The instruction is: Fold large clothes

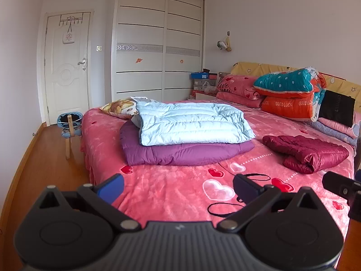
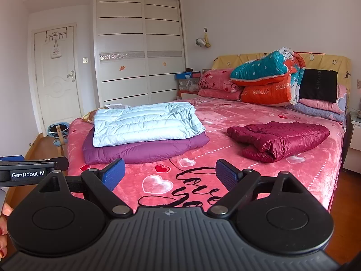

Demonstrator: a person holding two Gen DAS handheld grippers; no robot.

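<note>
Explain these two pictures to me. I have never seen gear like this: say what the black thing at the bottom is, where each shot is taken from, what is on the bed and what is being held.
The black thing is a hand-held gripper with two blue-padded fingers. A person holds one in each hand, and each carries a wide-angle camera looking forward along its fingers. One picture comes from the left gripper, the other from the right gripper. Both are open and hold nothing.

Both look over a bed with a pink heart-patterned cover. On it lies a light blue jacket, folded, on top of a purple jacket. Apart from them, to the right, lies a dark red jacket, loosely bundled. At the head of the bed are pillows and a stack of folded quilts. Behind stand a wardrobe and a door.
</note>
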